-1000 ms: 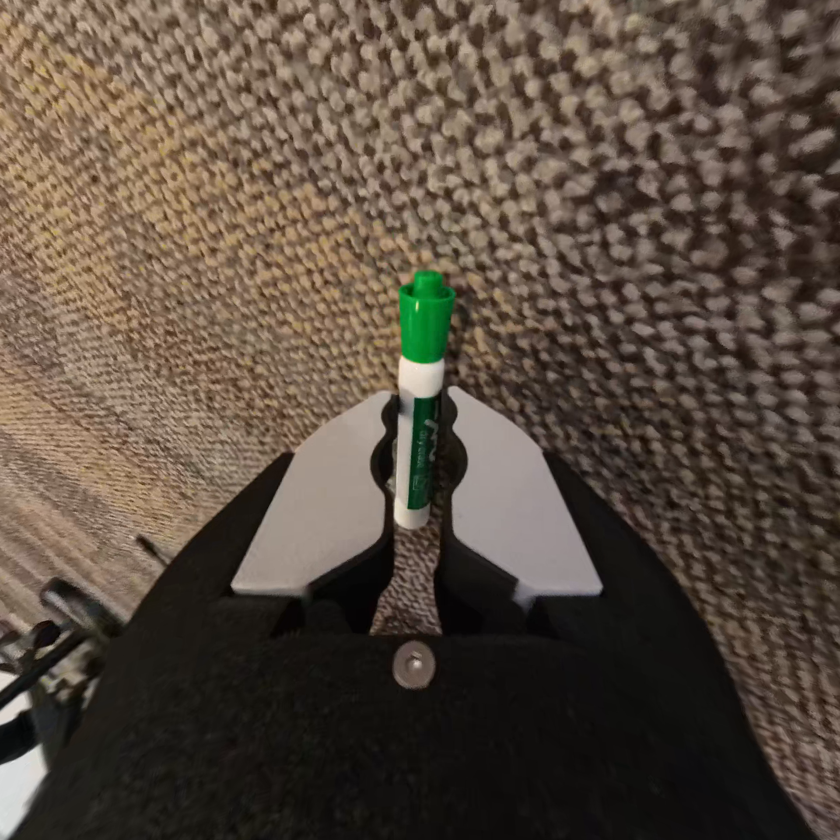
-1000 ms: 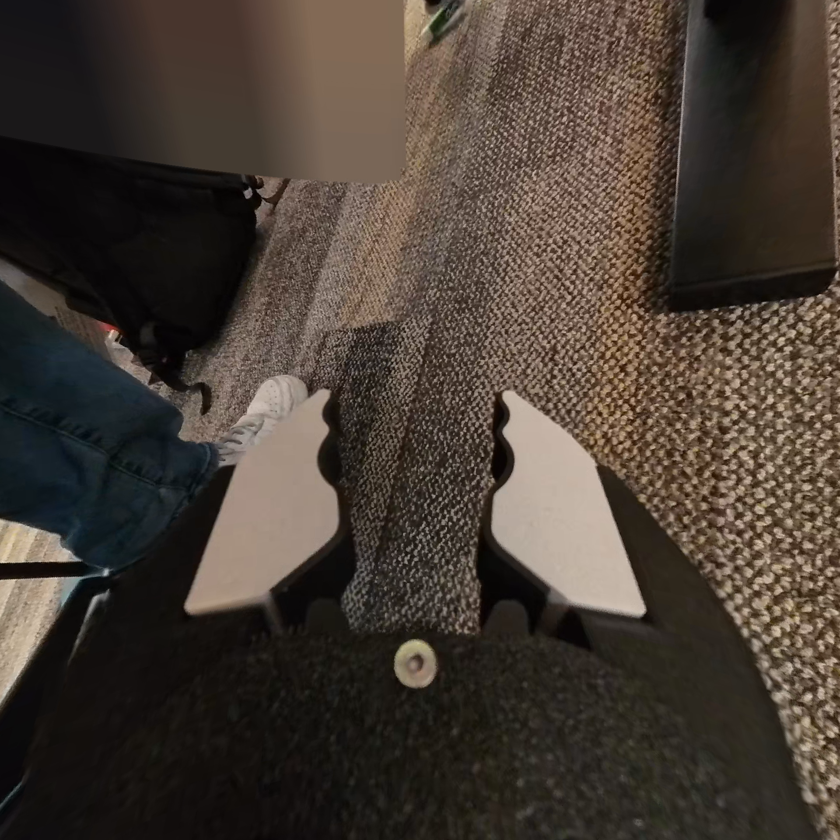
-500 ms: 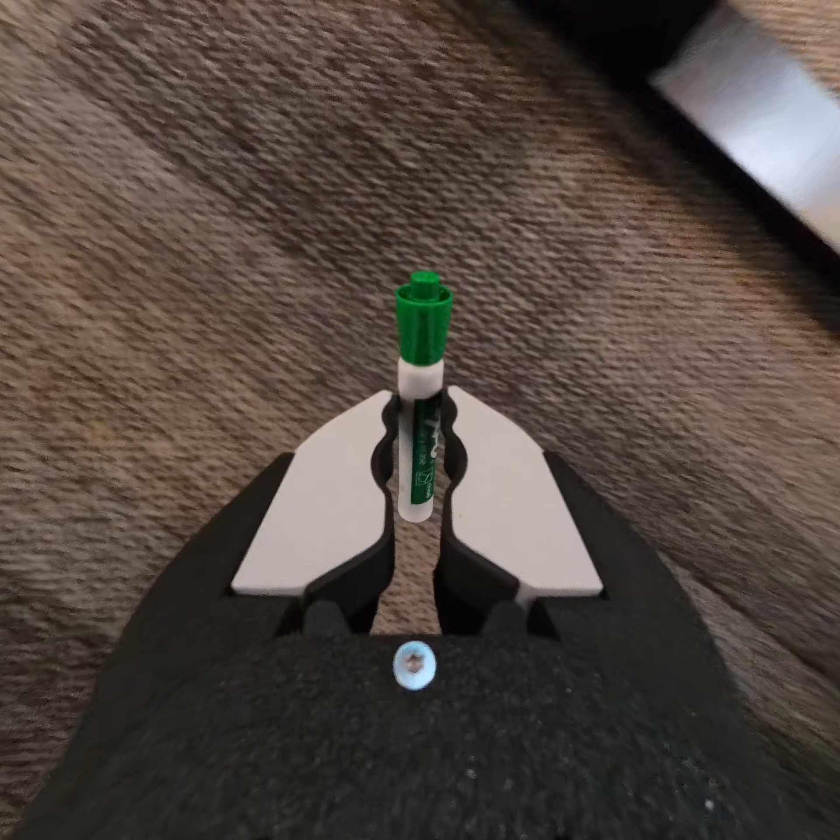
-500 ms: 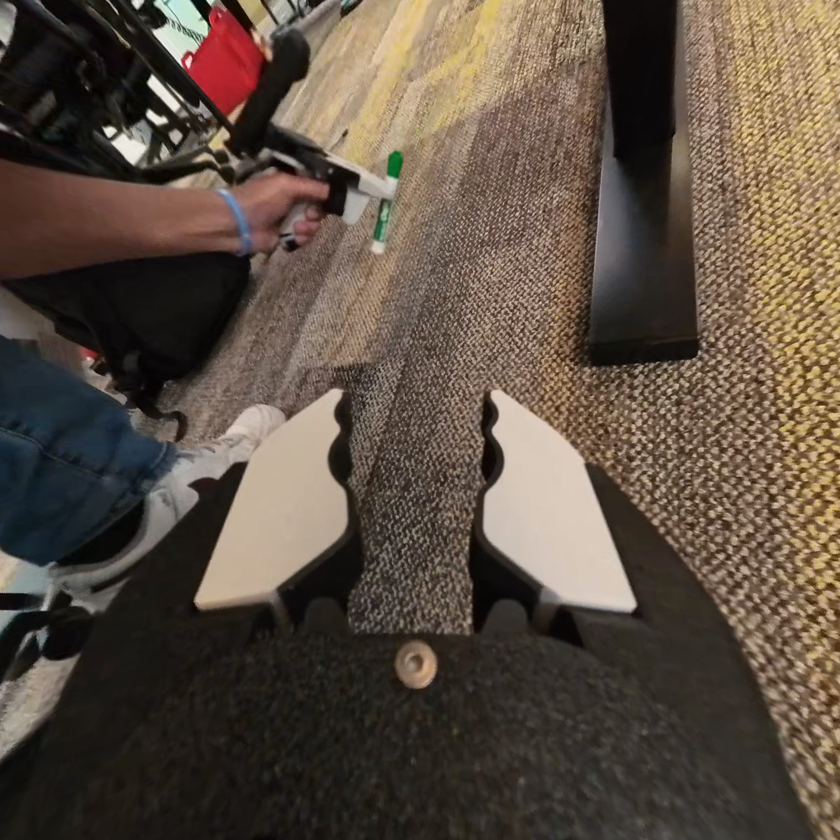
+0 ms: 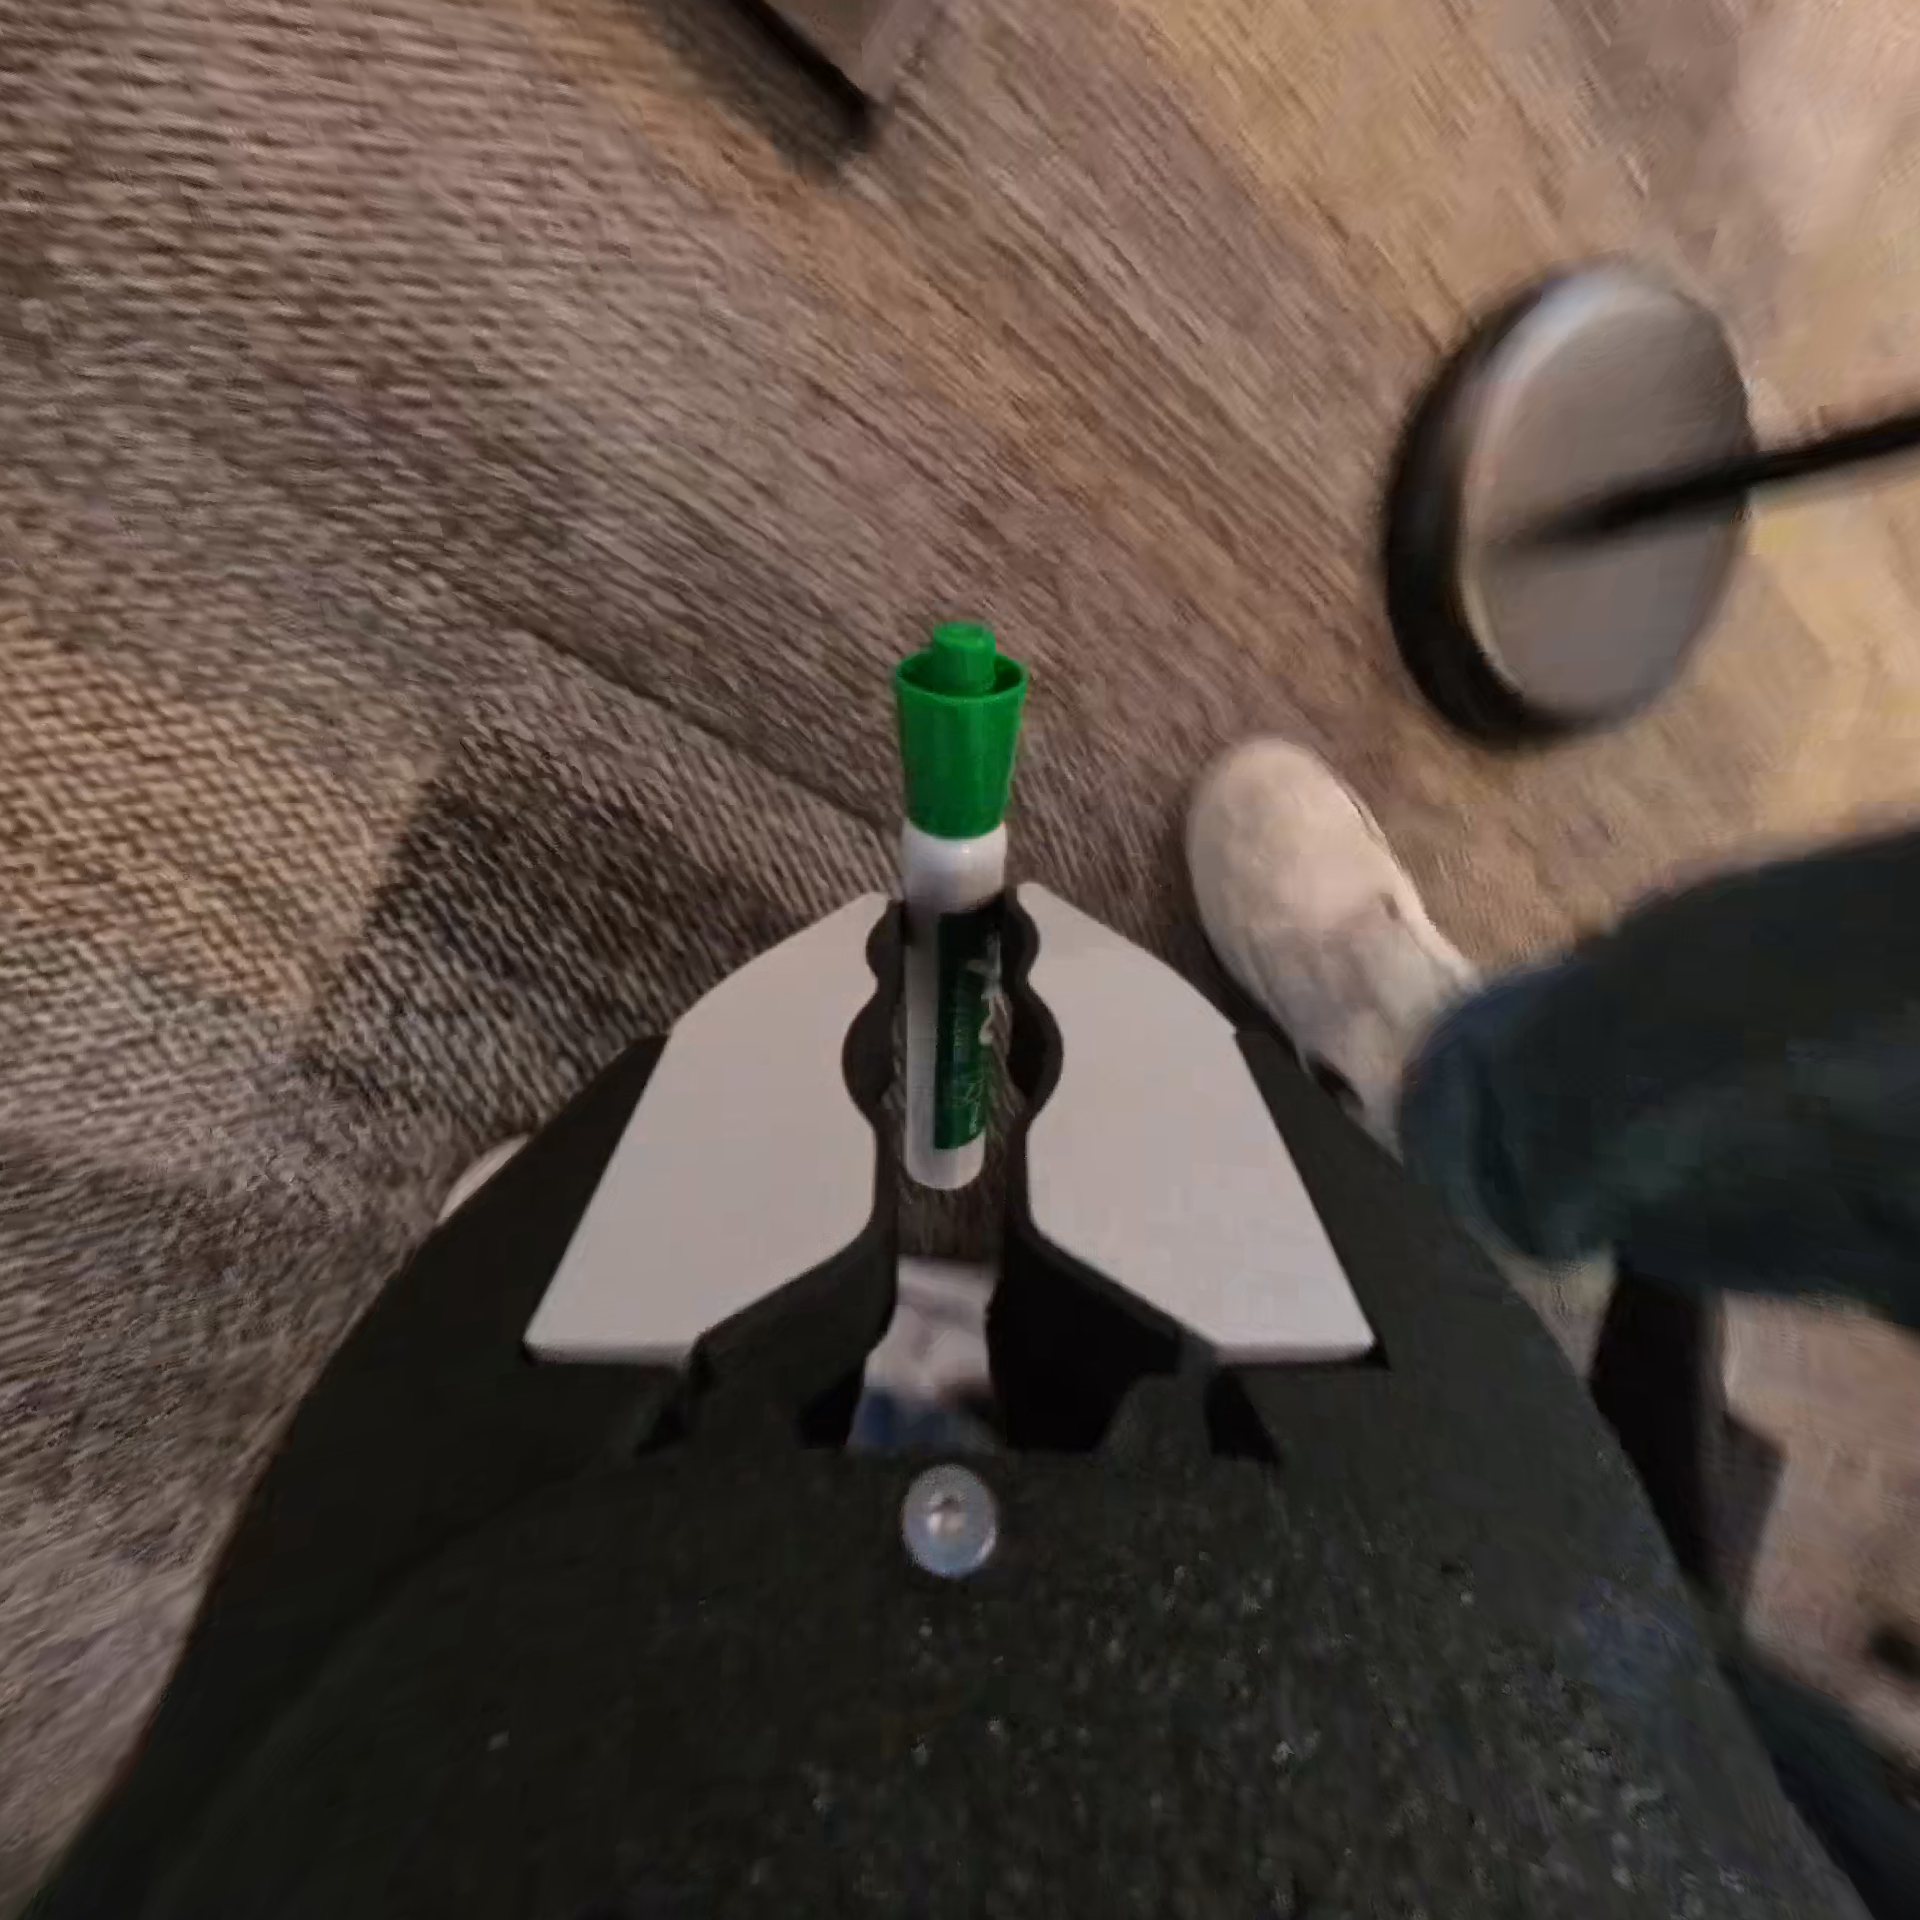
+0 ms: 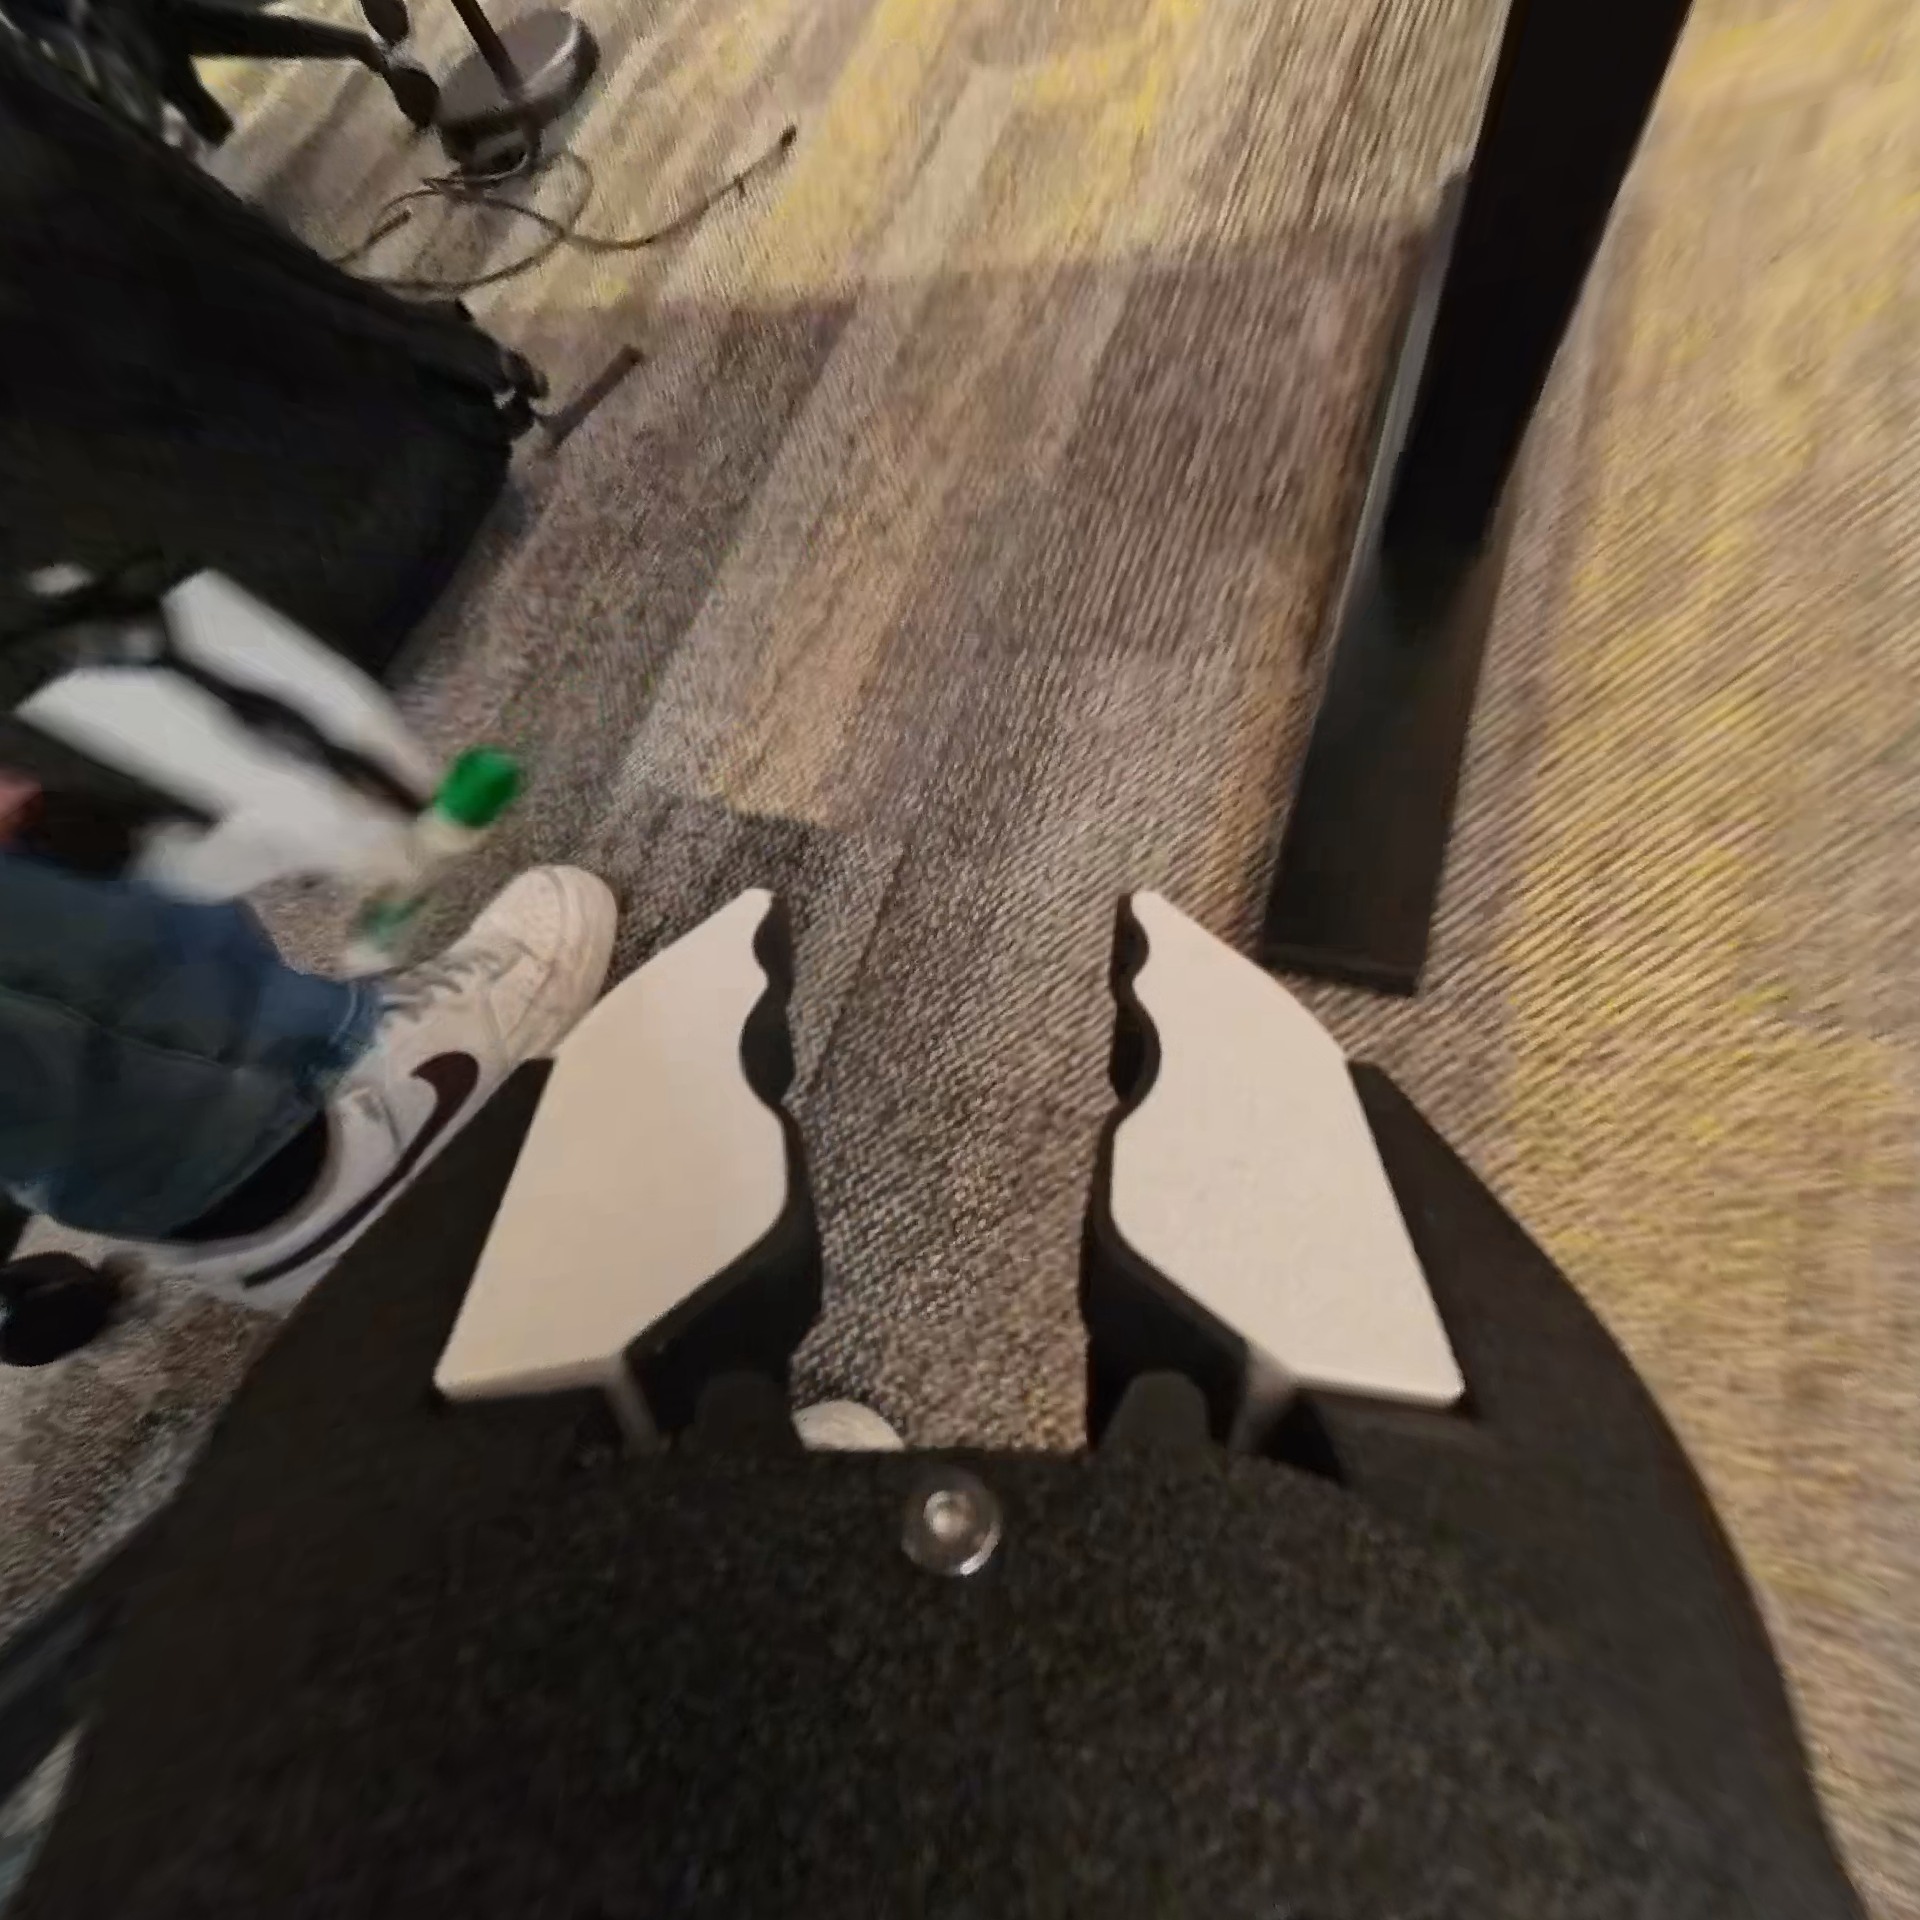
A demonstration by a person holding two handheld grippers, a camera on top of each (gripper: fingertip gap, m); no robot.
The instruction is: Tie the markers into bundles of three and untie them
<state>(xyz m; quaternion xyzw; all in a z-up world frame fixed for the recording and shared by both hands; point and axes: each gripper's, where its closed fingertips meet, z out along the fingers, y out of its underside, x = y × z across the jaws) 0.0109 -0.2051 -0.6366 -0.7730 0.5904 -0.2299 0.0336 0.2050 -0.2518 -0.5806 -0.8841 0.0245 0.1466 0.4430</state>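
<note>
My left gripper (image 5: 954, 914) is shut on a green-capped white marker (image 5: 956, 810), which lies along the fingers with its cap sticking out past the tips, held above the carpet. The same marker (image 6: 468, 795) shows blurred in the right wrist view at the left, in the left gripper (image 6: 249, 748) above a shoe. My right gripper (image 6: 948, 914) is open and empty over the carpet. No other markers and no tie are in view.
A person's white shoe (image 5: 1299, 894) and jeans leg (image 5: 1683, 1081) are at the right in the left wrist view, with a round metal floor base (image 5: 1590, 499) behind. In the right wrist view stand a black table leg (image 6: 1455, 499), a black bag (image 6: 208, 416), cables (image 6: 520, 197) and a shoe (image 6: 457, 1049).
The left gripper has swung with the marker, so its view moved from bare carpet to the shoe and round base. The right view tilted; the left gripper came nearer and lower.
</note>
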